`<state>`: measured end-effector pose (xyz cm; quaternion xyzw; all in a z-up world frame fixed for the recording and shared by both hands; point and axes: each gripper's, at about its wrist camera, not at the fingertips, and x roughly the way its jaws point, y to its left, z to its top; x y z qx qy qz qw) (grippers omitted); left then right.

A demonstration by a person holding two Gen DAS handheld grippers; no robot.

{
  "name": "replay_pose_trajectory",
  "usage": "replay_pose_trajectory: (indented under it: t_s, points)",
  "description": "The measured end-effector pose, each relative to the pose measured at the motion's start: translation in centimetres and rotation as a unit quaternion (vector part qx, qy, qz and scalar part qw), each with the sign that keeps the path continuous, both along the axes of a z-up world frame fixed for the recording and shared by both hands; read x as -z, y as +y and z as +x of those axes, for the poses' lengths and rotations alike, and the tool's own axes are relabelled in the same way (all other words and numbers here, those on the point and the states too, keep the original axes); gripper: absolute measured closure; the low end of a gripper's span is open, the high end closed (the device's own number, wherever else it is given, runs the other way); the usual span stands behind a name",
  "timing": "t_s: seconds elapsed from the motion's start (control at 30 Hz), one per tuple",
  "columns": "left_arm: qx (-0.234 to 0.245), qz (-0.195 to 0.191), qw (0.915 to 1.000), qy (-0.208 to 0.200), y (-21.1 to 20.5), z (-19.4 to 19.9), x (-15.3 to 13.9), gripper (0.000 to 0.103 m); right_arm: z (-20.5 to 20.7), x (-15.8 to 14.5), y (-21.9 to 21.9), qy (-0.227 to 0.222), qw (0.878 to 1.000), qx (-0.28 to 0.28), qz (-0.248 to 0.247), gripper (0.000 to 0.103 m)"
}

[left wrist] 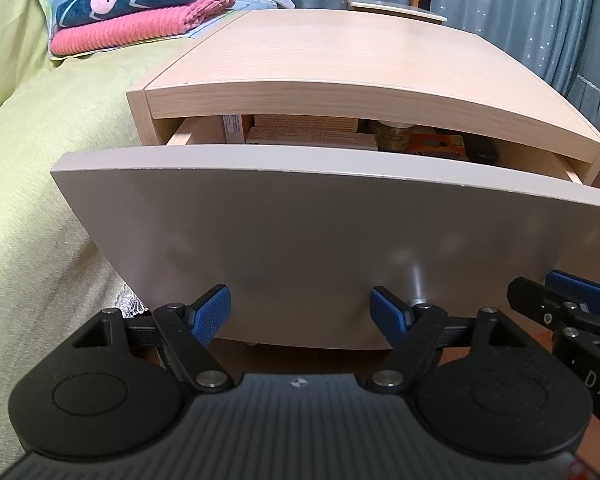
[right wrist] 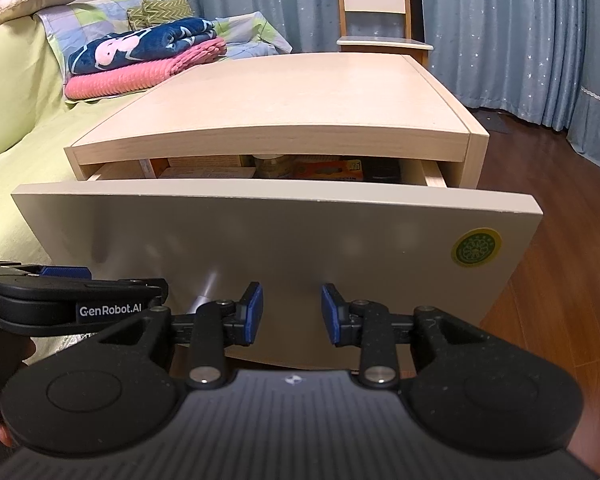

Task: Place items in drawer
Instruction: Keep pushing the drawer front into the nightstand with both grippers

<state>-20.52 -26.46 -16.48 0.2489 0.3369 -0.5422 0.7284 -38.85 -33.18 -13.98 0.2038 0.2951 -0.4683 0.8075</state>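
Drawer of the bedside cabinet is seen pulled partly out, its grey front panel facing both cameras, with boxes, a jar and an orange packet already lying inside. The left gripper is held low before the panel with its jaws wide apart and nothing between them; the right gripper is held just beside it, jaws parted more narrowly and likewise empty. The front is judged stiff, smooth and rather slippery, with no handle visible, so it is best pushed flat-on or caught by its top edge. The cabinet top is bare, and the bed lies just beside it.
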Motion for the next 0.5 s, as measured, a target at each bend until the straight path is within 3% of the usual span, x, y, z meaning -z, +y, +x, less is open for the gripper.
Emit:
replay_pose_trajectory:
  t_s: [0.5]
  points:
    - [-0.006,-0.001,1.0000,0.004,-0.73,0.12,-0.05,0.024,0.22,-0.12,-0.38,-0.001,1.000,0.003,-0.009,0.075]
